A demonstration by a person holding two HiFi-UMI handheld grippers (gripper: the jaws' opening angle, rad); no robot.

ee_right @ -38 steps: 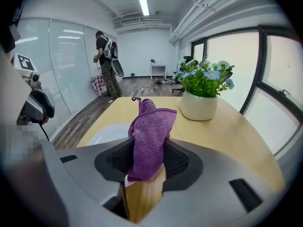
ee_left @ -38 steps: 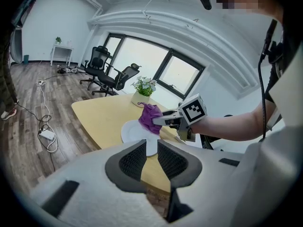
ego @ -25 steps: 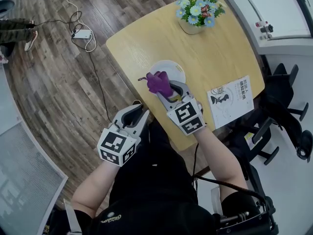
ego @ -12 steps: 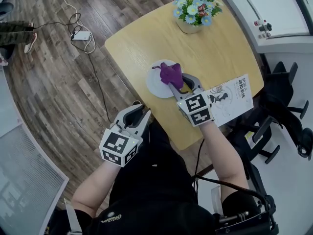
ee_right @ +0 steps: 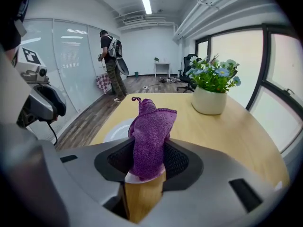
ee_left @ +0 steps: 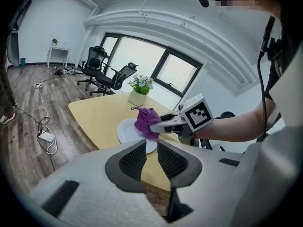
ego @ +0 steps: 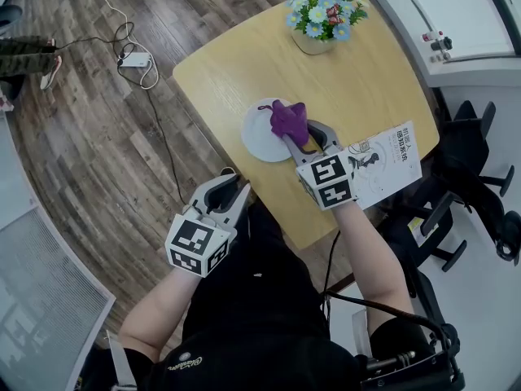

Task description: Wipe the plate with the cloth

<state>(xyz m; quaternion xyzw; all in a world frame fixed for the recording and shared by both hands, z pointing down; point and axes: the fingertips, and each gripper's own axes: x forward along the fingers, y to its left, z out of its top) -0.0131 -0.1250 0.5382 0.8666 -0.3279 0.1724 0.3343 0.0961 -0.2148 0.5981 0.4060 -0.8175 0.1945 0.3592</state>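
A white plate (ego: 259, 135) lies on the yellow wooden table (ego: 366, 80). A purple cloth (ego: 289, 120) hangs bunched over the plate's right side, and my right gripper (ego: 298, 137) is shut on it. In the right gripper view the cloth (ee_right: 149, 136) stands up between the pads, with the plate (ee_right: 116, 129) just beyond and to the left. My left gripper (ego: 232, 187) is held off the table's near edge, above the person's lap. Its jaws are all but together with nothing between them. From the left gripper view I see the plate (ee_left: 129, 130), the cloth (ee_left: 146, 119) and the right gripper (ee_left: 165, 124).
A pot of flowers (ego: 321, 19) stands at the table's far side. A printed sheet (ego: 383, 165) lies at the right edge. Office chairs (ego: 480, 177) stand to the right. A power strip with cables (ego: 134, 57) lies on the floor. A person (ee_right: 111, 65) stands far off.
My right gripper has carried the cloth across the plate, from its near left part to its right side. The left gripper has stayed put.
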